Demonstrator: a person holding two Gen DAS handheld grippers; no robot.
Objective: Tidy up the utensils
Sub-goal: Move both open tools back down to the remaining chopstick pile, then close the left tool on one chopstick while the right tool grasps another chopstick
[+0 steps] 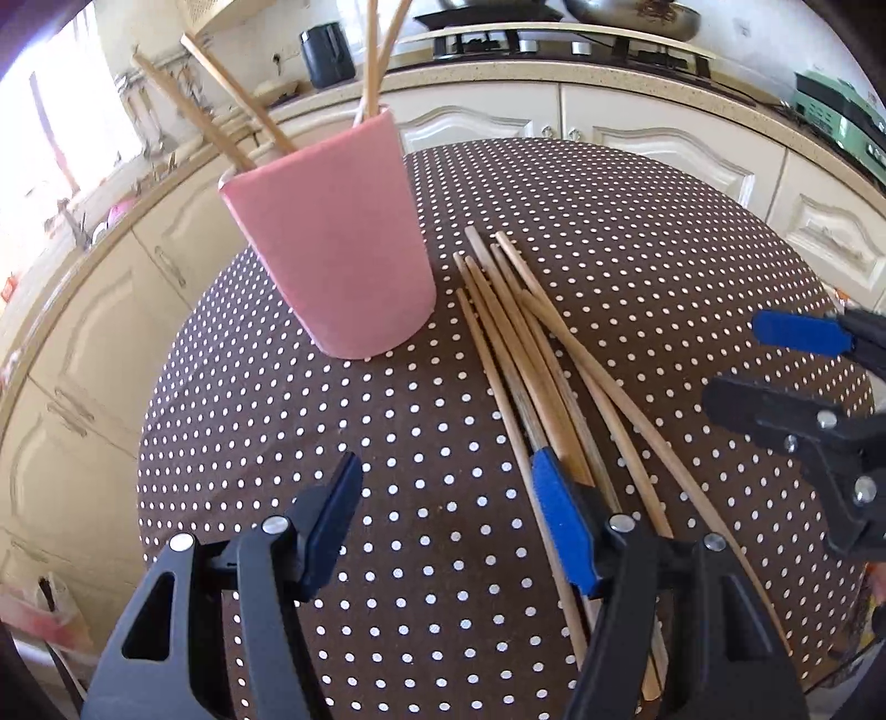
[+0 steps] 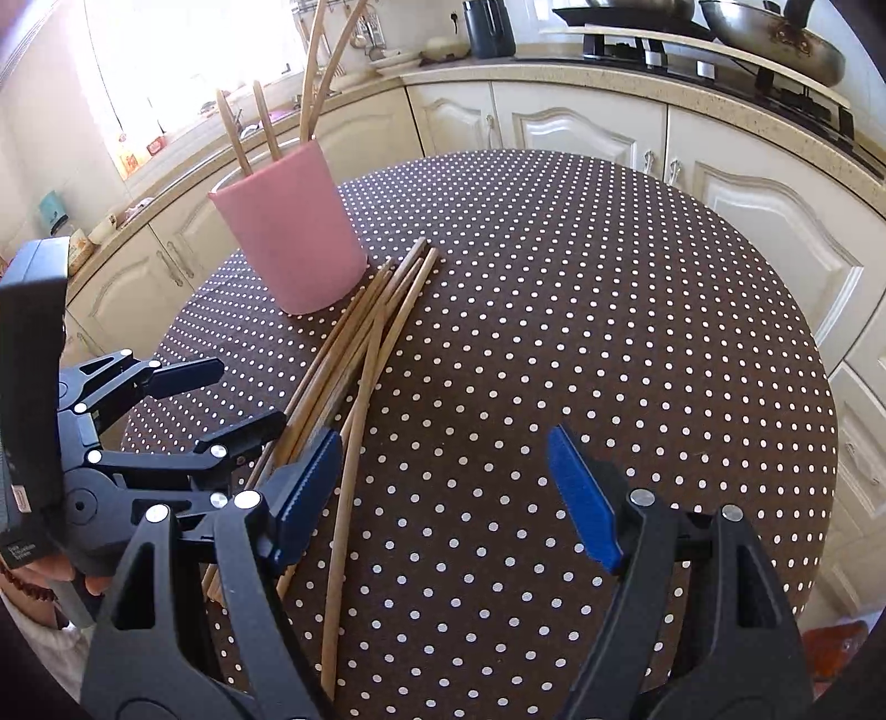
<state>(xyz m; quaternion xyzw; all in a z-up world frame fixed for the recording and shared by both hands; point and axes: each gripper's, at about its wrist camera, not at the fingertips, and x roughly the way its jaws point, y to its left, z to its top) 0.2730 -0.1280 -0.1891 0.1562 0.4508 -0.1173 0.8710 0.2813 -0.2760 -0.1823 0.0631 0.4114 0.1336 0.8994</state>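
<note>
A pink cup (image 1: 338,249) stands on the polka-dot table (image 1: 387,454) and holds several wooden chopsticks (image 1: 221,94). It also shows in the right wrist view (image 2: 293,232). A loose bundle of chopsticks (image 1: 531,354) lies on the cloth to the cup's right, seen too in the right wrist view (image 2: 360,354). My left gripper (image 1: 448,520) is open and empty, its right finger over the bundle's near end. My right gripper (image 2: 443,493) is open and empty, to the right of the bundle; it shows in the left wrist view (image 1: 775,360).
The round table has a brown cloth with white dots (image 2: 609,332). Cream kitchen cabinets (image 2: 581,127) and a counter curve around behind. A stove with pans (image 2: 747,33) is at the back right. The left gripper (image 2: 221,399) shows at the left of the right wrist view.
</note>
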